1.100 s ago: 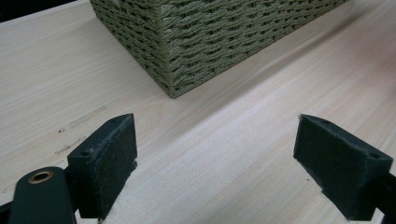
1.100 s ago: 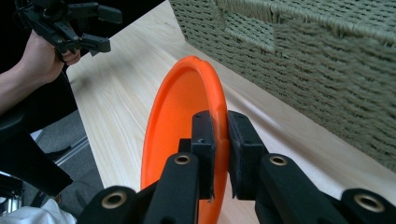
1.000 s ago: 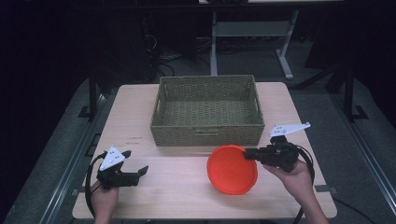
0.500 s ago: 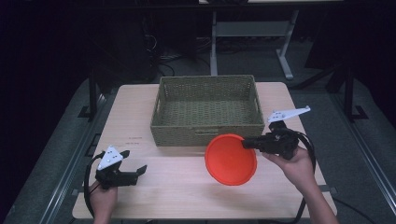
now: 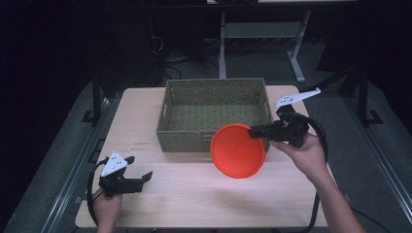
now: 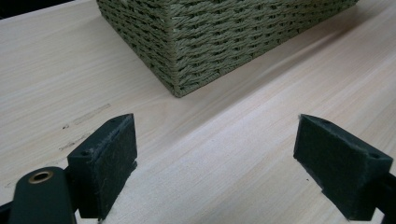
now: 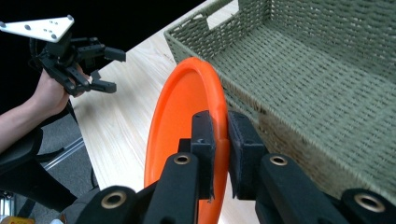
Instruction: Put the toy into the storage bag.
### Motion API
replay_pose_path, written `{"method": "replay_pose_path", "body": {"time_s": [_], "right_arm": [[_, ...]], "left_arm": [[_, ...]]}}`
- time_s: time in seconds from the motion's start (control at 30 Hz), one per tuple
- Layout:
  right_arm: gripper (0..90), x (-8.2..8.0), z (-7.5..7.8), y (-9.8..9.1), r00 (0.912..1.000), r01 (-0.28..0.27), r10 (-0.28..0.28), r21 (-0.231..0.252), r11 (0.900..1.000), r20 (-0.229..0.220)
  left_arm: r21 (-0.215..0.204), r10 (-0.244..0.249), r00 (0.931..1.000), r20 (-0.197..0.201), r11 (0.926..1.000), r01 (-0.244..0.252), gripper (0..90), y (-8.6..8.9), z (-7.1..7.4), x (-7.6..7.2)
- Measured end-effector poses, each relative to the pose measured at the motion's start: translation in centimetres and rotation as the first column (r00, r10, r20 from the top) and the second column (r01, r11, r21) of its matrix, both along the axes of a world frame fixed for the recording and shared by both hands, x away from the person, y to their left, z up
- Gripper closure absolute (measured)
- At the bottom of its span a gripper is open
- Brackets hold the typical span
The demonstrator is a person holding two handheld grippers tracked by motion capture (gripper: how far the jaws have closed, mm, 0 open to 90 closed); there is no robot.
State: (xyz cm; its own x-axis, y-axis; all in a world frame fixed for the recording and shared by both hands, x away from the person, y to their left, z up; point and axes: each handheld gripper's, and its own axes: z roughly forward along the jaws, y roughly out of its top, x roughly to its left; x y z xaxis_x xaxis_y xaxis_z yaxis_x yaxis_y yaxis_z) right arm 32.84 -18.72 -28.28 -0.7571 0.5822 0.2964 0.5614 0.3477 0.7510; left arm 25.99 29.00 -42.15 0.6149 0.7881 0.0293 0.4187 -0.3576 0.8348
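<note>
While we hold the orange plate [image 5: 237, 151] with the right hand-held gripper [image 5: 256, 131], the grip is only on a small part of its rim. In the right gripper view the two pads are pressed together on the edge of the plate [image 7: 187, 126], and most of the plate hangs free beyond them, standing almost on its side. In the high view the plate is right of the centre of the frame, lifted off the worktop [image 5: 194, 194], just in front of the near wall of the basket [image 5: 216, 114] and partly covering it.

We judge that the main risk is a slip. The plate looks smooth and wide, so its weight can turn it between the pads, and then it may swing down or fall on the worktop. A quick movement of the hand would make this more probable.

A second risk is the near wall of the basket. If we carry the plate forward too low, its lower edge can strike the wall, push the basket, or pull the plate out of the grip.

The left hand-held gripper [image 5: 138, 177] is at the lower left of the high view, low over the worktop, with its jaws spread and nothing between them. It is well apart, so it cannot catch the plate.
</note>
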Motion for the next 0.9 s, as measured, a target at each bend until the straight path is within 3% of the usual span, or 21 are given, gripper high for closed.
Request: {"method": "replay_pose_path", "body": {"time_s": [0.5, 0.9], "right_arm": [[81.4, 2.1, 2.2, 0.6, 1.0, 0.002, -0.003, 0.017, 0.9998, 0.005], [81.4, 3.7, 3.4, 1.1, 0.9997, 0.023, -0.023, 0.003, 0.9997, 0.013]], "left_arm": [[-0.002, 0.004, 1.0, 0.003, 1.0, -0.004, 12.8, 0.1, 0.0, 0.0], [0.001, 0.003, 1.0, 0.003, 1.0, -0.003, 12.8, 0.1, 0.0, 0.0]]}}
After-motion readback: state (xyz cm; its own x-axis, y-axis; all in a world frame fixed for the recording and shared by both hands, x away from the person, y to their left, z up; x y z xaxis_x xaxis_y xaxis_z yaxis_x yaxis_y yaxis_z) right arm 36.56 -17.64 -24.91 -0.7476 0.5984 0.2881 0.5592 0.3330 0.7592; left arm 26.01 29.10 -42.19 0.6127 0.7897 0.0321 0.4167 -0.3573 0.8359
